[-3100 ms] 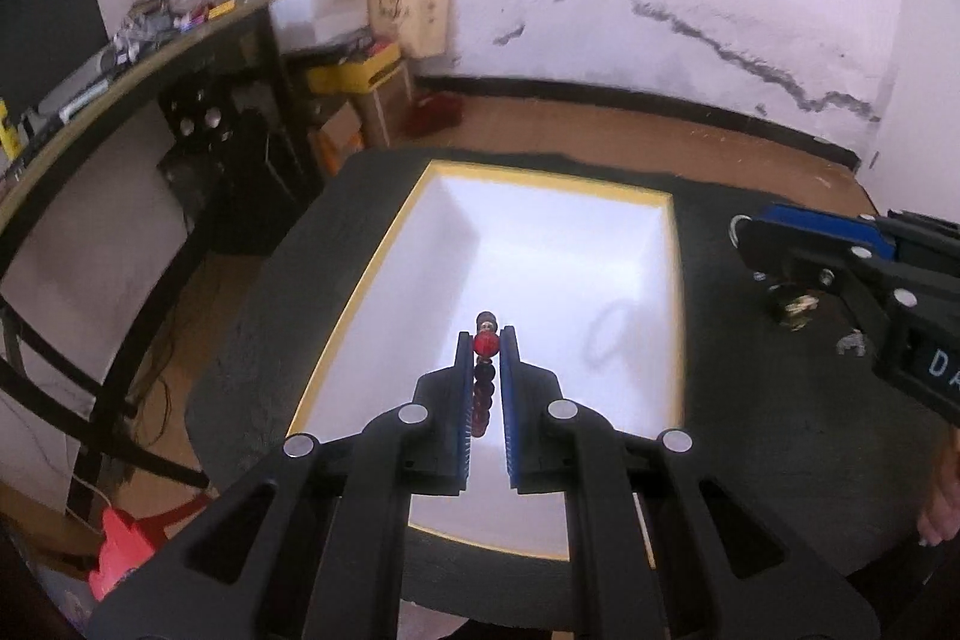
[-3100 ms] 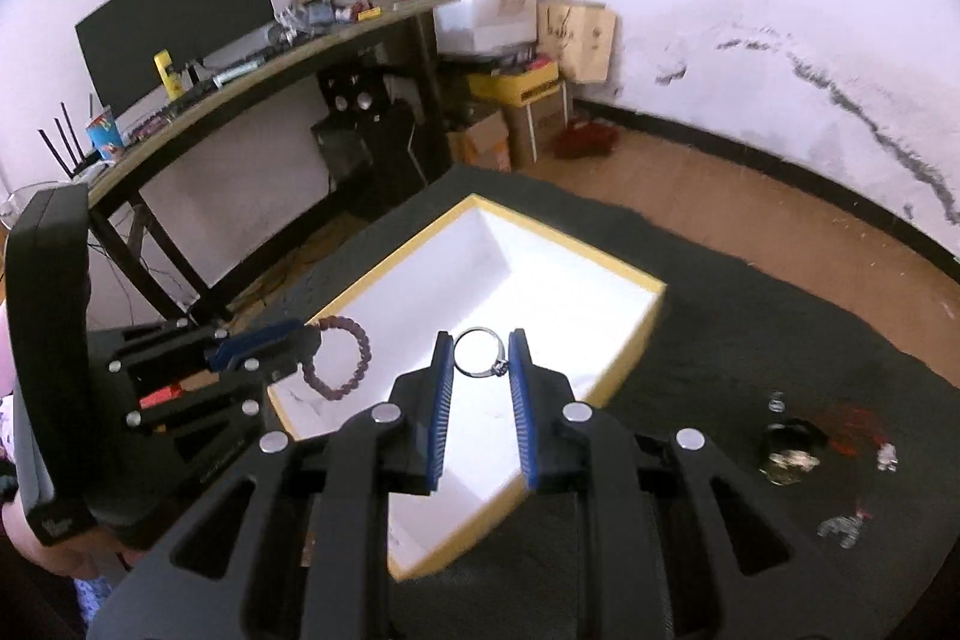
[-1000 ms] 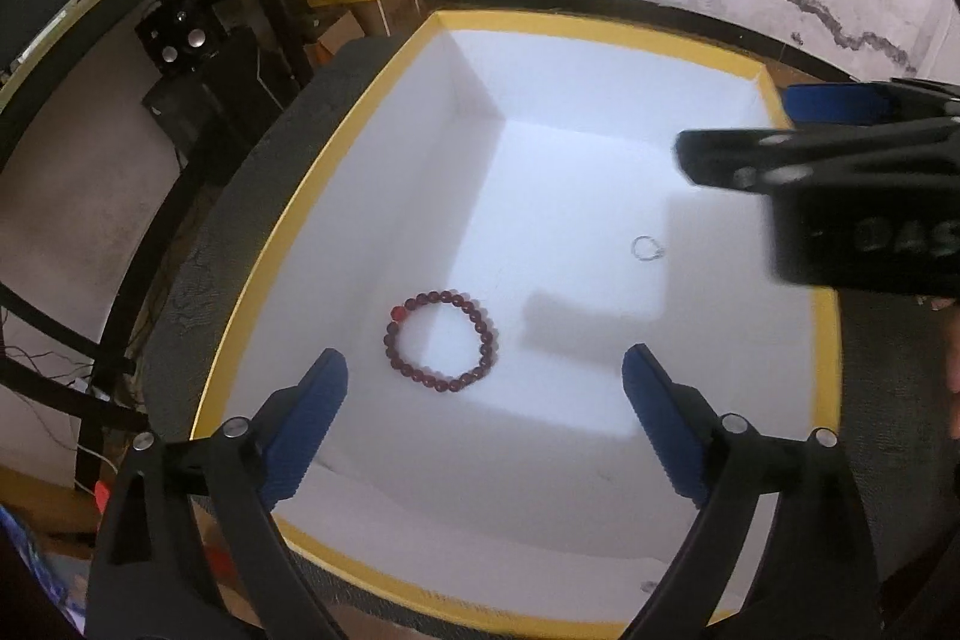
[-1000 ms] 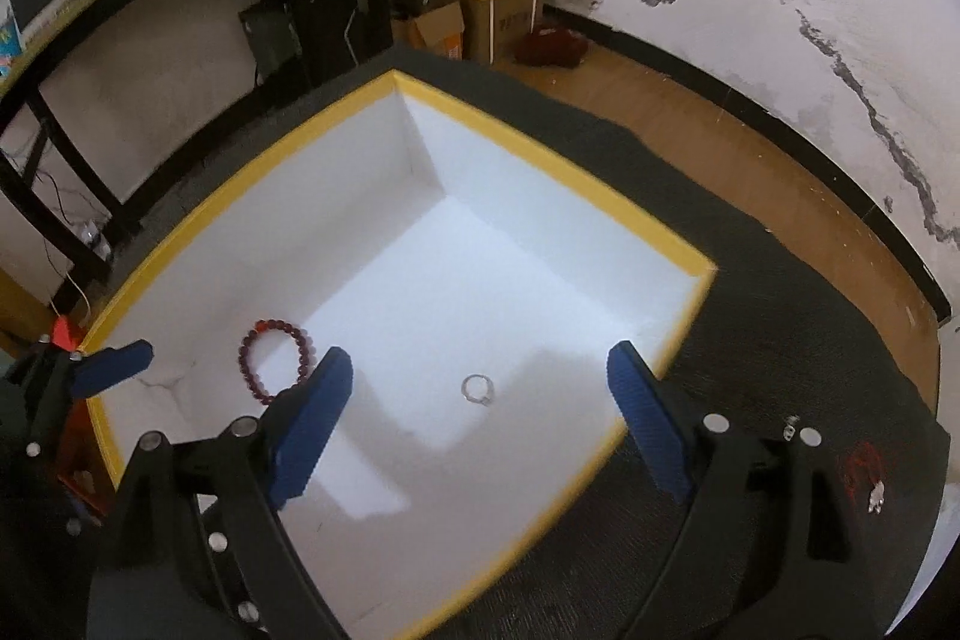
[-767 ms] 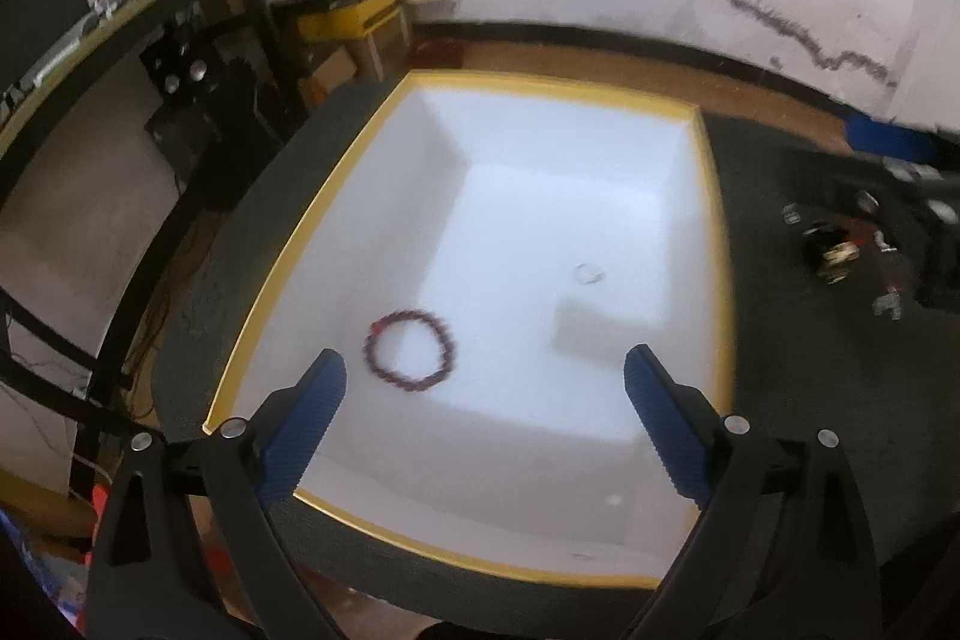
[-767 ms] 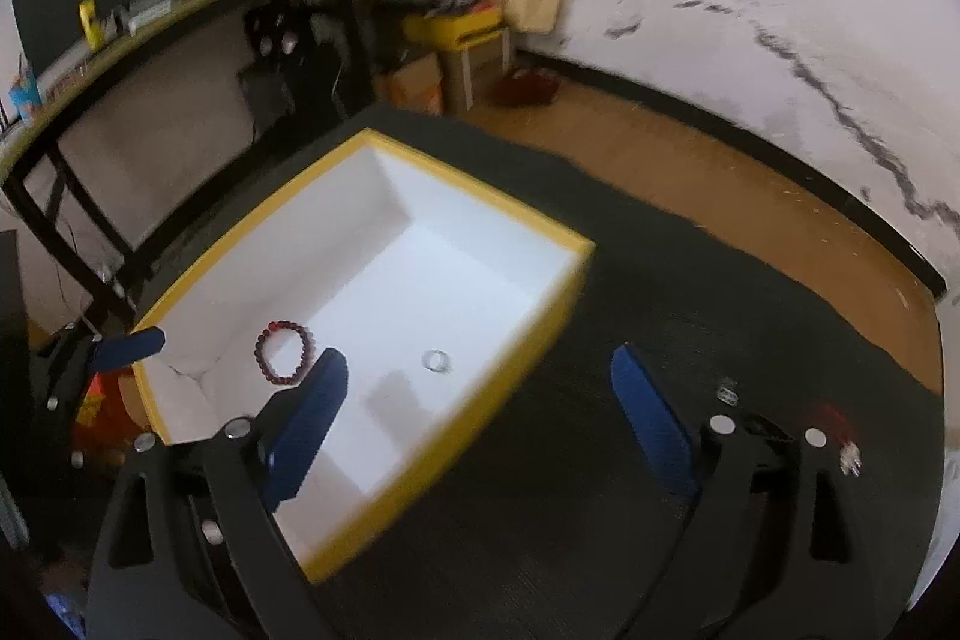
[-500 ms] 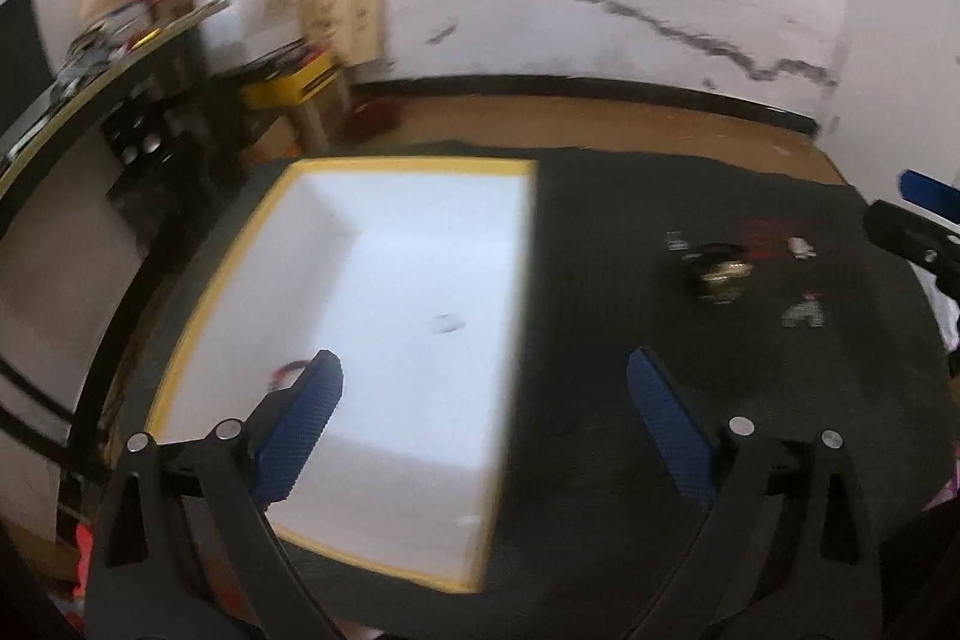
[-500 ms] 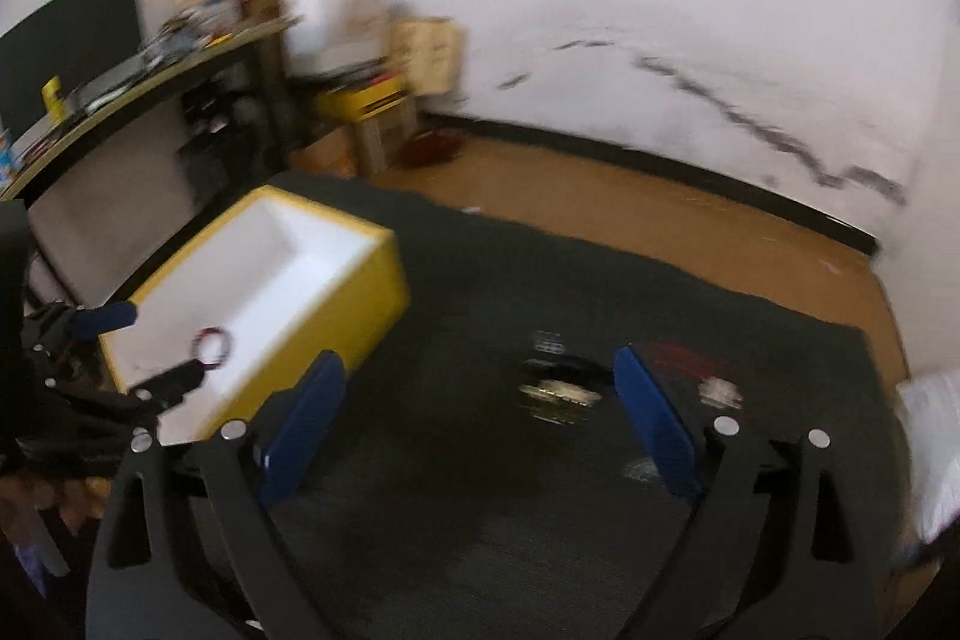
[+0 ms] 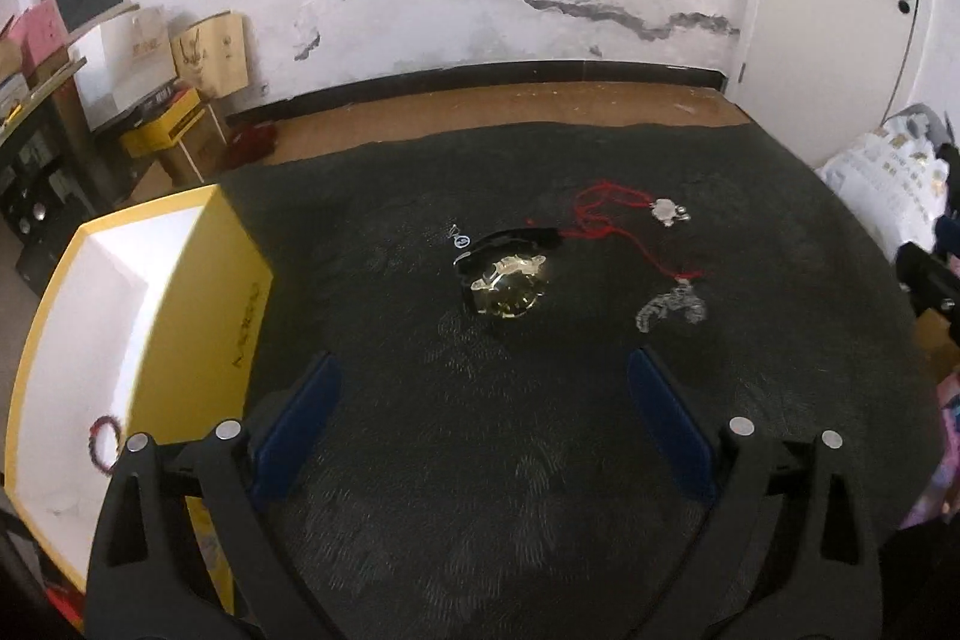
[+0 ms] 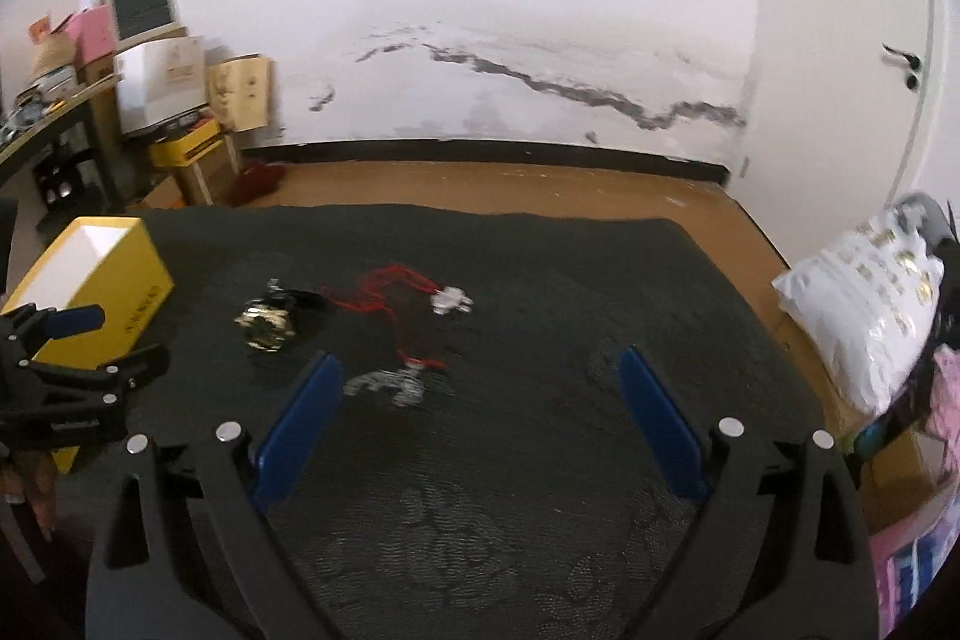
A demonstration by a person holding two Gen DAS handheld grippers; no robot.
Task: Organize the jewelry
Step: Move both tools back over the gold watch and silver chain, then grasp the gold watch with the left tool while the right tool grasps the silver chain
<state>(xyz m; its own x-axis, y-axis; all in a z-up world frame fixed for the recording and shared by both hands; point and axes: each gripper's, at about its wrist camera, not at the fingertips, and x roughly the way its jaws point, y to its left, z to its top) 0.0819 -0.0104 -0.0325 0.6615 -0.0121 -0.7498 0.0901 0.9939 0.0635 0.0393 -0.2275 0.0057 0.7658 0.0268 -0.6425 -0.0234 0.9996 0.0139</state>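
Left wrist: my left gripper (image 9: 480, 418) and right gripper (image 10: 474, 412) both released, empty, facing gold-faced black-strap watch (image 9: 510, 283) for next pickup; yellow white-lined box (image 9: 198, 280) left.

I look into a lived-in home room: cracked white wall (image 10: 540, 64), wooden floor (image 10: 480, 190), stacked boxes (image 10: 162, 82), cluttered desk (image 10: 36, 130).

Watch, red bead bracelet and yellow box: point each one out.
watch (image 9: 510, 287), left wrist view, on its gold face.
red bead bracelet (image 9: 97, 445), left wrist view, on the beads' left arc.
yellow box (image 9: 240, 304), left wrist view, on its outer side wall.
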